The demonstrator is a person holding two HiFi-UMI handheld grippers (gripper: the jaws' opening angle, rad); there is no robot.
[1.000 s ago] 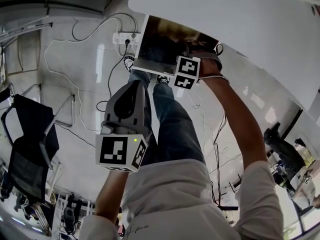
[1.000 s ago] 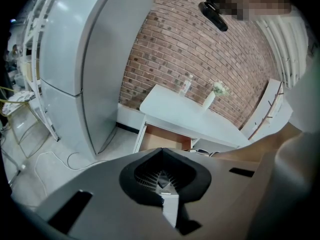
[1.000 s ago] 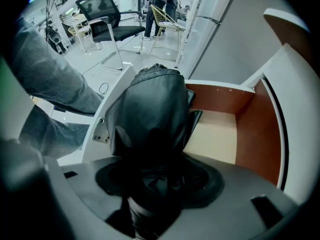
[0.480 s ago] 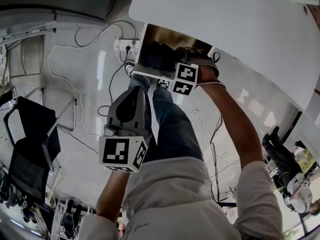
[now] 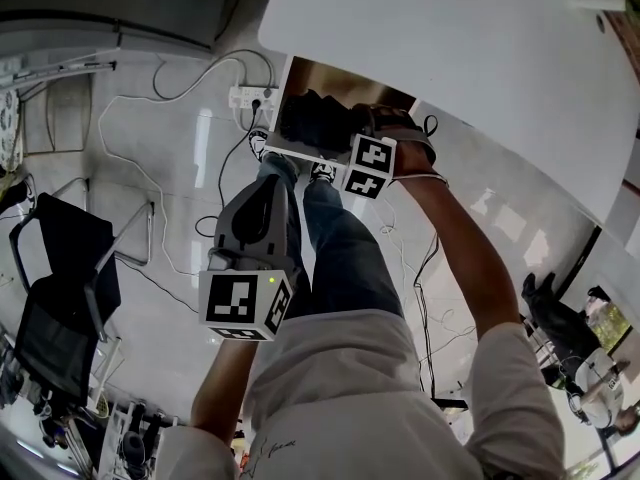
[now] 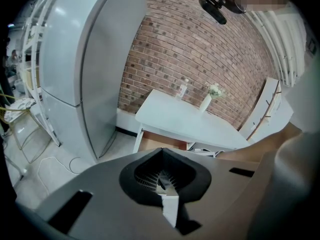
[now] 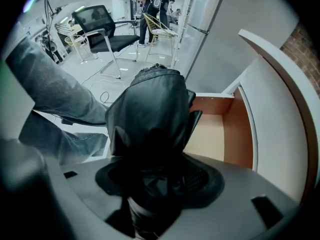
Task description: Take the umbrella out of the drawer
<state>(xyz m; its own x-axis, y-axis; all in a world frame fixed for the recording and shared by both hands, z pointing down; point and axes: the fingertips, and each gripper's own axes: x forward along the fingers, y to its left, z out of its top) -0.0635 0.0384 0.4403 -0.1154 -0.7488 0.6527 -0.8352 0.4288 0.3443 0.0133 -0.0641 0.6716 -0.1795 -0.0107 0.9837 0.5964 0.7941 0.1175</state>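
The black folded umbrella (image 5: 312, 118) (image 7: 150, 109) hangs over the open drawer (image 5: 292, 151) (image 7: 225, 129) under the white table (image 5: 450, 48). My right gripper (image 5: 352, 136) (image 7: 150, 184) points down and is shut on the umbrella, whose black sleeve fills the space between its jaws. The drawer's brown bottom shows bare beside it. My left gripper (image 5: 268, 176) (image 6: 167, 184) is held back over the person's legs, well short of the drawer, with its fingers together and nothing in them.
A power strip (image 5: 250, 95) with cables lies on the glossy floor left of the drawer. A black office chair (image 5: 60, 278) stands at far left. A grey fridge (image 6: 85, 59) stands beside the table. The person's jeans (image 5: 340, 238) are below the drawer front.
My right gripper has lifted the umbrella a little higher out of the drawer, so more of it shows above the front. My left gripper has risen slightly.
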